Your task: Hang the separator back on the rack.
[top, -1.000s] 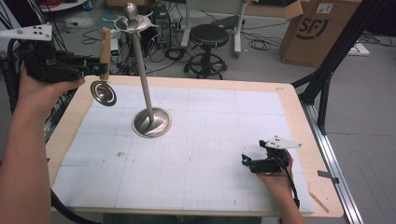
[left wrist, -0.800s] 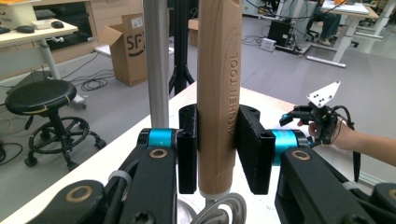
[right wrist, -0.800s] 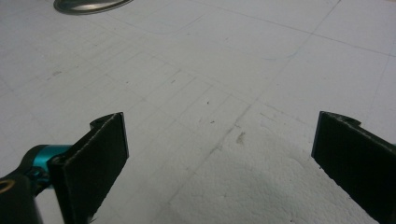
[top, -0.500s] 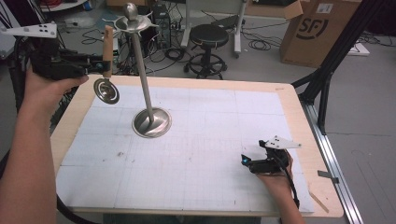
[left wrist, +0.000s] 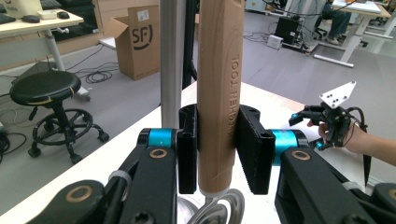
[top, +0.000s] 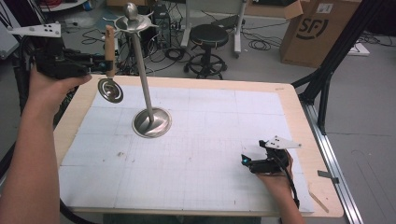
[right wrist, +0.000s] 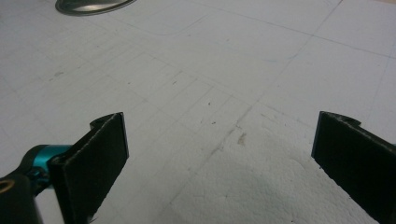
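The left gripper (top: 100, 64) pinches the wooden handle (left wrist: 218, 88) of a kitchen utensil (top: 110, 70), held upright in the air beside the metal stand (top: 144, 79), its round metal head (top: 110, 90) hanging over the table's (top: 299, 112) far left corner. Since a second ago that gripper has lifted a little and drawn the utensil nearer the stand's pole. The right gripper (top: 254, 163) has stayed low on the white mat (top: 210, 140) near the right edge, its jaws spread wide with nothing between them.
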A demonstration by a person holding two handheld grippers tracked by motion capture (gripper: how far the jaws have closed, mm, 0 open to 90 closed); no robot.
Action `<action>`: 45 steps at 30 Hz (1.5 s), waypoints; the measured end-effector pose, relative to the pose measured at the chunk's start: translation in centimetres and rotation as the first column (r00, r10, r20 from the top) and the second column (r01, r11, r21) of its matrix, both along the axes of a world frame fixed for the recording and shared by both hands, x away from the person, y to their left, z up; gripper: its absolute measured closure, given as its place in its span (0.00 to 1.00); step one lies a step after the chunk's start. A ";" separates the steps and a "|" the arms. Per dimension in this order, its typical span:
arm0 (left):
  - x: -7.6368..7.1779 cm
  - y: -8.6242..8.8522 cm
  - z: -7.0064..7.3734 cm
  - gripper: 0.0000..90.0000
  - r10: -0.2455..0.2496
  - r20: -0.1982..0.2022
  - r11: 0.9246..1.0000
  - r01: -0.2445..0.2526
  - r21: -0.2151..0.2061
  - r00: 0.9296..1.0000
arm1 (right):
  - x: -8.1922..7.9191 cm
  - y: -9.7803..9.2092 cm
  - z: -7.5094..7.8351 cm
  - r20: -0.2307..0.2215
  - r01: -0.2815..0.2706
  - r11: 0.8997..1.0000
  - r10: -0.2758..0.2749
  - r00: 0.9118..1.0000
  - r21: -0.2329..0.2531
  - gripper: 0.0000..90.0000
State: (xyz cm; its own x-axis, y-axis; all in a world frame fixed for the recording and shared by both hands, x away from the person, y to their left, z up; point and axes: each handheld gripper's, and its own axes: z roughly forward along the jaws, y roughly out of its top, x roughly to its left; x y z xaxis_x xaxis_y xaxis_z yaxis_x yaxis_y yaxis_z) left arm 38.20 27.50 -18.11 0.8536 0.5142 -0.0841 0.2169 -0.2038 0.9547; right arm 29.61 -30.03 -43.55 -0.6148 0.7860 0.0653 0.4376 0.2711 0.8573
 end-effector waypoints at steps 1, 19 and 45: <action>0.0 0.0 0.0 0.79 0.000 0.000 1.000 0.000 0.000 1.000 | 0.0 0.0 0.0 0.000 0.000 1.000 0.000 1.000 0.000 0.03; 0.8 -2.4 -0.7 0.79 -0.029 -0.023 1.000 0.029 0.007 0.999 | 0.0 -0.1 0.0 0.006 -0.002 1.000 0.002 1.000 0.003 0.03; 0.1 -2.1 -0.9 0.58 -0.015 -0.030 1.000 0.015 0.024 0.999 | -0.1 -0.1 0.1 0.005 -0.001 1.000 0.001 1.000 0.009 0.03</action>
